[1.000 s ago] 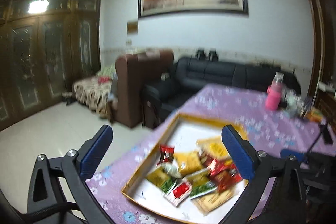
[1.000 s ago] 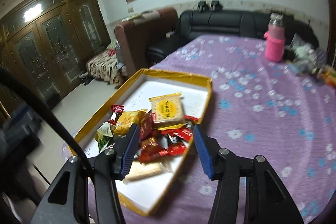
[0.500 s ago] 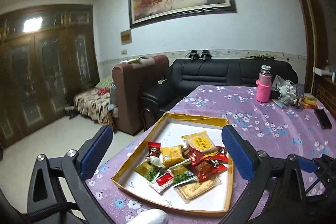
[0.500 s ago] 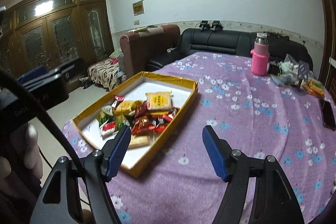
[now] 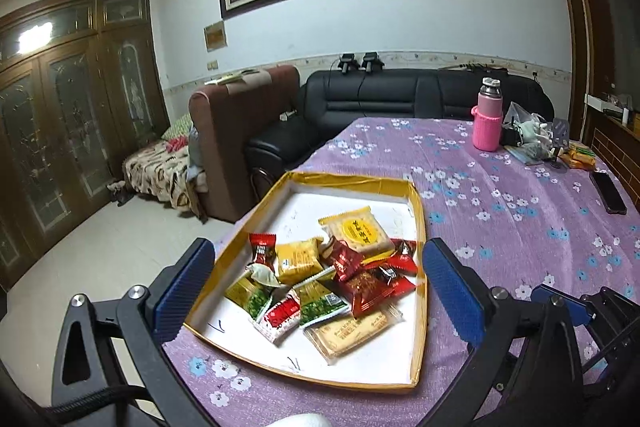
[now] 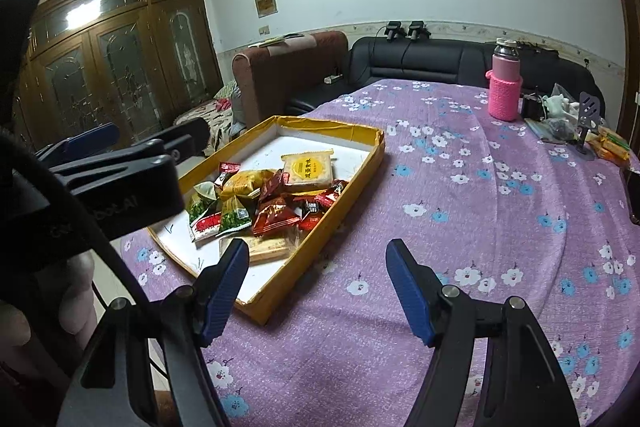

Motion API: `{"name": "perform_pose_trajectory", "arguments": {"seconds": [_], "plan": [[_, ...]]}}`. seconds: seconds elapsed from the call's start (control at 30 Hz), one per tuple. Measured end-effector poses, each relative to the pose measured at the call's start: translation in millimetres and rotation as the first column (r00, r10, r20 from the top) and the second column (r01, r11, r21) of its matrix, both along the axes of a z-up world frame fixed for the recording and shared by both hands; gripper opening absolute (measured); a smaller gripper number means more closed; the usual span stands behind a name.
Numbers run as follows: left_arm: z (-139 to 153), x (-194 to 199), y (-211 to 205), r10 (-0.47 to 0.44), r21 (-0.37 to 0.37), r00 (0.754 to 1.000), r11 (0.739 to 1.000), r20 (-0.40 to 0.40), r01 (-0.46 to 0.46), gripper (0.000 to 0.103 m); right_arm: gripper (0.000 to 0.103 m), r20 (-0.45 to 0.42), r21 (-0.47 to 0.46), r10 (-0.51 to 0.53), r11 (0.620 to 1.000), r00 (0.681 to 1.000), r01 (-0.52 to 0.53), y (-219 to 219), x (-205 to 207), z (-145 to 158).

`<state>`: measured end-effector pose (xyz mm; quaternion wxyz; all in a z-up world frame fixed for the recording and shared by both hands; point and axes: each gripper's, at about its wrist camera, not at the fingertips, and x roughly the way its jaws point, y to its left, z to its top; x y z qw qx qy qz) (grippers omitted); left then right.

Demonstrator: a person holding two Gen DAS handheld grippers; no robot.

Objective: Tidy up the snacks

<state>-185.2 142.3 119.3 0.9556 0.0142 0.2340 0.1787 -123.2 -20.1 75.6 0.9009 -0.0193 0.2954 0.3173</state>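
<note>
A shallow yellow-rimmed box (image 5: pixel 352 183) with a white floor sits on the purple flowered tablecloth at the table's near left. It holds a pile of wrapped snacks (image 5: pixel 332 279): red, yellow and green packets and two pale biscuit packs. The box also shows in the right wrist view (image 6: pixel 360 163). My left gripper (image 5: pixel 320 291) is open and empty, held above the box's near end. My right gripper (image 6: pixel 318 291) is open and empty, above the cloth just right of the box's near corner. The left gripper's body shows at the left of the right wrist view (image 6: pixel 120 167).
A pink bottle (image 5: pixel 488 123) stands at the table's far side, with bags and small packets (image 5: pixel 536 143) beside it. A dark phone (image 5: pixel 608 187) lies at the right edge. A brown armchair (image 5: pixel 240 131) and black sofa (image 5: pixel 400 99) stand beyond the table.
Both grippers have pulled back and up from the box. The right gripper's fingers have opened wider and it has moved right, off the snacks.
</note>
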Motion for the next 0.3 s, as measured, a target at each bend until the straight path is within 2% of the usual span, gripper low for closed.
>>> {"name": "perform_pose_trajectory", "arguments": {"seconds": [0.3], "plan": [[-10.2, 9.0, 5.3, -0.016, -0.044, 0.998, 0.999, -0.063, 0.013, 0.103, 0.071, -0.002, -0.030, 0.028, 0.999, 1.000, -0.028, 13.4, -4.1, -4.4]]}}
